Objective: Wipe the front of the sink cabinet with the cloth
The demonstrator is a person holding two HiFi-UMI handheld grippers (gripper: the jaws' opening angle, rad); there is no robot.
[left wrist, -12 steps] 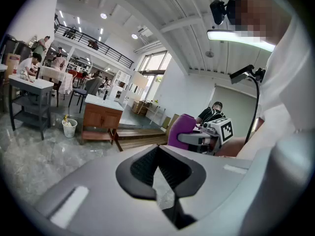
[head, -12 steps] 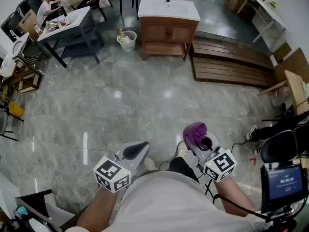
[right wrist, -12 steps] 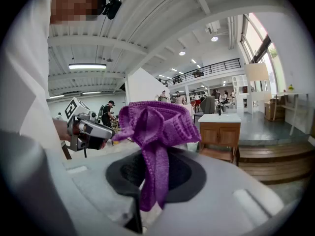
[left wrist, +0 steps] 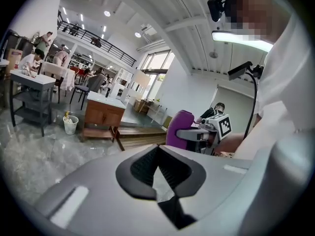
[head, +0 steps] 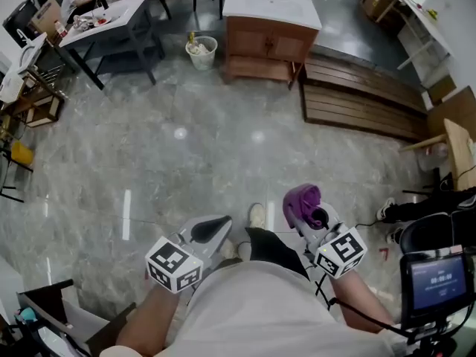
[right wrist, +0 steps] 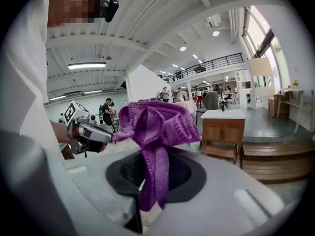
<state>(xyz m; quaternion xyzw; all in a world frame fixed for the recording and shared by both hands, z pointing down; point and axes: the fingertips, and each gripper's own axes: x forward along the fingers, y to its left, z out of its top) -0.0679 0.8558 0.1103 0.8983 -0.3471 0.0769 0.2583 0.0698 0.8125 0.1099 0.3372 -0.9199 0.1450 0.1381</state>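
The wooden sink cabinet (head: 269, 43) with a white top stands far across the floor; it also shows small in the left gripper view (left wrist: 102, 116) and the right gripper view (right wrist: 222, 129). My right gripper (head: 309, 218) is held close to my body, shut on a purple knitted cloth (head: 301, 203). In its own view the cloth (right wrist: 155, 127) bunches above the jaws and a strip hangs down between them (right wrist: 150, 181). My left gripper (head: 212, 229) is held low at the left, shut with nothing in it (left wrist: 158, 168).
A white bin (head: 200, 50) stands left of the cabinet. A low wooden platform (head: 357, 99) lies to its right. Tables with seated people (head: 104, 21) fill the far left. A screen on a stand (head: 435, 281) is at my right. Grey marble floor lies between.
The view has shifted a little towards the cabinet and one foot has come forward. Both grippers keep their places and the cloth stays in the right one.
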